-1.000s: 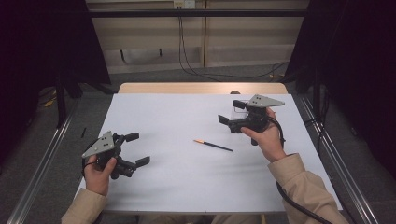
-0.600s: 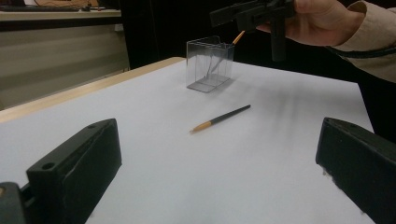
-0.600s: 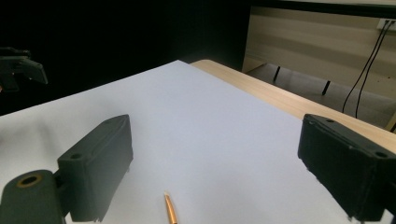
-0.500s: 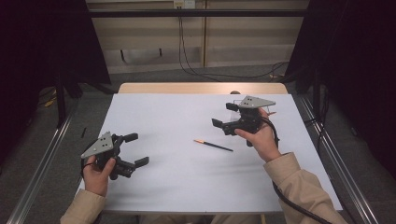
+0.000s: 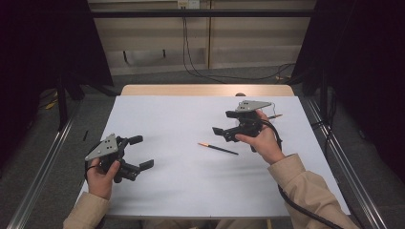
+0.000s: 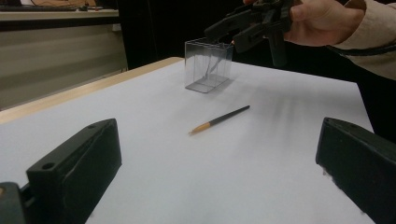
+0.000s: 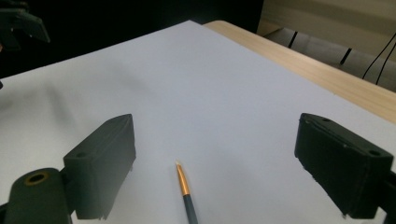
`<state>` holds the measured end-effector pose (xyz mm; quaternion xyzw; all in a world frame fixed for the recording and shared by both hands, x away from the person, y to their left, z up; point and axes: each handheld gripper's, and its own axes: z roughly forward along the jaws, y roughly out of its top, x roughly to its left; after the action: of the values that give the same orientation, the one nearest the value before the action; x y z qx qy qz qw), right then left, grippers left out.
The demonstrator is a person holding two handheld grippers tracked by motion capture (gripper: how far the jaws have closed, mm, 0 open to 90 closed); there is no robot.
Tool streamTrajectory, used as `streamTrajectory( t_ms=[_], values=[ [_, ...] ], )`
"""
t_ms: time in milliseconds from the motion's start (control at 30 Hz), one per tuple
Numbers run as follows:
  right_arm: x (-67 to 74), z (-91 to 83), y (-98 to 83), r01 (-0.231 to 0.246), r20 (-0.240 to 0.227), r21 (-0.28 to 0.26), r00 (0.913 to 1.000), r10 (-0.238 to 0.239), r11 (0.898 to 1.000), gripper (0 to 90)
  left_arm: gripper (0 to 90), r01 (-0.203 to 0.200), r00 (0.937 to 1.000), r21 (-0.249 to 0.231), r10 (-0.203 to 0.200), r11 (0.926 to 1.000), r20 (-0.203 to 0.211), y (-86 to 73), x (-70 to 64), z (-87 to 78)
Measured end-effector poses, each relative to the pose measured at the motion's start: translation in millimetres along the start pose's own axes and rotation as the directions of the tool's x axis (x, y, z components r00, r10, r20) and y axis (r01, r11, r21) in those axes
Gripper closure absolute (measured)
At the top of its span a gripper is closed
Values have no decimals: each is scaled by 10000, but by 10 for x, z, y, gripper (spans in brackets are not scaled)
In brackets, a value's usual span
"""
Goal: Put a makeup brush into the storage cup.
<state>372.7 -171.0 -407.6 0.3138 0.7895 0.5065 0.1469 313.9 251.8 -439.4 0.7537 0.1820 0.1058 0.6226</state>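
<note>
A dark pencil [image 5: 218, 148] with an orange tip lies flat on the white sheet, right of centre. My right gripper [image 5: 222, 122] hovers just beyond it, jaws wide and pointing left; they have just closed a little with nothing between them. In the right gripper view the pencil [image 7: 185, 191] lies on the sheet below and between the jaws of the right gripper [image 7: 219, 154], untouched. My left gripper [image 5: 142, 151] rests open at the near left, empty. From the left gripper [image 6: 219, 140] the pencil [image 6: 219, 119] lies ahead, with the right gripper [image 6: 233, 28] above a clear box [image 6: 208, 65].
The white sheet [image 5: 181, 119] covers nearly the whole table, with a strip of bare wood [image 5: 205, 89] at the far edge. Metal rails [image 5: 334, 148] run along both sides. Cables hang over the floor beyond the table.
My right gripper has shifted slightly left and nearer, toward the pencil. The left gripper and the pencil have stayed where they were.
</note>
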Motion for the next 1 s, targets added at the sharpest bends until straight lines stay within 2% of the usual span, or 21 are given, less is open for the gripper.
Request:
streamTrajectory(
  t_ms=[167, 300, 433, 633, 1000],
  values=[
    [-10, 60, -9, 69, -116, 766, 9999, -60, 9970, 135, 0, 25, 10000, 69, -25, 10000, 2, -17, 21, 18],
    [-18, 110, -27, 132, -217, 1375, 9997, -104, 9904, 145, 0, 41, 10000, 83, -41, 10000, -7, -23, 31, 16],
    [-13, 154, -56, 148, -258, 1735, 9996, -105, 9847, 154, 0, 58, 10000, 75, -58, 10000, 14, -19, 34, 21],
    [-11, 198, -77, 211, -281, 2439, 9995, -146, 9696, 161, 0, 69, 10000, 109, -70, 9999, 45, -30, 33, 29],
    [4, 263, -63, 357, -381, 3007, 9990, -253, 9531, 162, 0, 119, 9999, 106, -119, 9999, 62, -48, 38, 3]
  ],
)
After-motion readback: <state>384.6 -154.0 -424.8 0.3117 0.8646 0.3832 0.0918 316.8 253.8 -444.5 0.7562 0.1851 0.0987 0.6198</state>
